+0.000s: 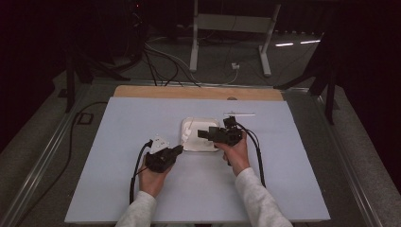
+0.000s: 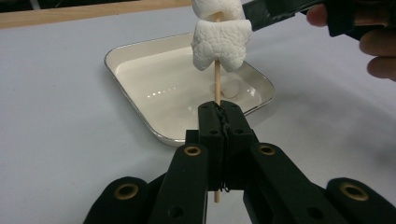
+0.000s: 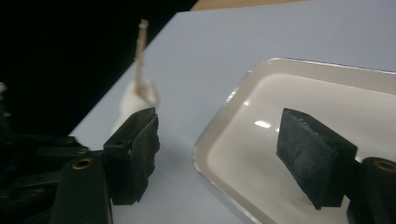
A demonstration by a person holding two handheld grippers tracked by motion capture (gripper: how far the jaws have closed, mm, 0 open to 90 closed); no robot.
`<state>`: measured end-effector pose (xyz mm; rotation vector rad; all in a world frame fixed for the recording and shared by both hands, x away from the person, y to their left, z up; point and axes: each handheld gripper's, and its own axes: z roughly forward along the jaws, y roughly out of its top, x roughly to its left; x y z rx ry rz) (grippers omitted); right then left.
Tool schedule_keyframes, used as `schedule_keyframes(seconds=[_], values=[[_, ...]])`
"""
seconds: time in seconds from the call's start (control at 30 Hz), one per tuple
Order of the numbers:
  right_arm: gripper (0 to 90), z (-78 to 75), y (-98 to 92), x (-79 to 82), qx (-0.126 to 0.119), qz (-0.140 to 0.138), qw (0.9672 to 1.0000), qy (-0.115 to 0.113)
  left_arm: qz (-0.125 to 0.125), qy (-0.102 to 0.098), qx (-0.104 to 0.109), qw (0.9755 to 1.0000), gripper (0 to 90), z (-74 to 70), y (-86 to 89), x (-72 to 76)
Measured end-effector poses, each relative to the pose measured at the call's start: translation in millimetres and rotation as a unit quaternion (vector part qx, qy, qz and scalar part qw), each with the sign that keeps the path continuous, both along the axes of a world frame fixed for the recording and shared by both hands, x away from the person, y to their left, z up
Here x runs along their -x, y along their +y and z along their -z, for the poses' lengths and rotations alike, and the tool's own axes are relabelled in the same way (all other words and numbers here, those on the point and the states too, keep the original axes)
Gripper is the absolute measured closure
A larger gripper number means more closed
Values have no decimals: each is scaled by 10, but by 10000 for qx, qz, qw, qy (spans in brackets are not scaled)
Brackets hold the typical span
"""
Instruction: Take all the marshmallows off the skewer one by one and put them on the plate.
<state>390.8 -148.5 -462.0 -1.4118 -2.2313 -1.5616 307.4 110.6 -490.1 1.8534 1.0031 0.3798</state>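
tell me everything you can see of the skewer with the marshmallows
The skewer is a thin, pale wooden stick standing nearly upright over the white tray. The left gripper has its jaws shut on the lower part, with a short end poking out below. Two white, puffy marshmallows are threaded on it, stacked one above the other; the upper one is cut off by the frame. In the right gripper view its bare tip rises above them.

top marshmallow (image 2: 215, 9): cut by upper edge in left gripper view | skewer (image 2: 216, 86): upper part hidden inside marshmallows | tray (image 3: 327, 116): right side cut off in right gripper view | skewer tip: blurred there
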Motion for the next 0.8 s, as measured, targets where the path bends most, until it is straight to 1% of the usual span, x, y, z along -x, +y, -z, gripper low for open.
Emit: schedule_keyframes(seconds=[0.03, 0.07, 0.1, 0.2, 0.23, 0.27, 0.3, 0.33, 0.47, 0.5, 0.53, 0.57, 0.6, 0.63, 0.7, 0.73, 0.77, 0.8], values=[[286, -10, 8, 7, -65, -37, 10000, 8, 2, -1, 3, 10000, 900, 1, -1, 0], [286, -10, 8, 7, -65, -37, 10000, 8, 5, -2, 3, 10000, 900, 1, -2, 0], [286, -20, 19, 15, -119, -67, 9999, 25, 12, -7, 5, 10000, 900, 1, -5, 1], [291, -46, 70, 40, -223, -202, 9995, 28, 36, -27, 6, 10000, 900, -2, -12, 6], [305, -50, 85, 45, -249, -240, 9994, 29, 46, -35, 14, 10000, 900, -2, -19, 9], [346, -55, 121, 55, -338, -340, 9988, 15, 54, -37, 20, 10000, 900, -2, -22, 11], [346, -55, 121, 55, -338, -340, 9988, 15, 65, -44, 15, 10000, 900, -3, -25, 14], [380, -55, 152, 58, -428, -418, 9982, 25, 76, -50, 12, 10000, 900, -4, -27, 15], [412, -41, 184, 52, -529, -472, 9975, 68, 109, -69, 33, 9999, 900, -6, -40, 22], [439, -27, 199, 43, -583, -500, 9970, 128, 124, -83, 32, 9999, 900, -7, -41, 24], [439, -27, 199, 43, -583, -500, 9970, 128, 144, -98, 35, 9998, 900, -9, -43, 25], [482, -11, 213, 35, -647, -558, 9961, 227, 159, -111, 53, 9998, 900, -10, -47, 28], [503, -1, 221, 32, -680, -599, 9955, 274, 182, -126, 68, 9997, 900, -10, -55, 32], [503, -1, 221, 32, -680, -599, 9955, 274, 182, -126, 68, 9997, 900, -10, -55, 32], [540, 15, 242, 28, -694, -642, 9948, 366, 202, -141, 51, 9997, 900, -9, -62, 35], [639, 27, 259, 25, -753, -743, 9934, 438, 210, -141, 39, 9997, 900, -8, -65, 36], [639, 27, 259, 25, -753, -743, 9934, 438, 207, -142, 29, 9997, 900, -6, -68, 35], [666, 26, 268, 30, -778, -770, 9929, 465, 201, -130, 20, 9997, 900, -4, -68, 34]])
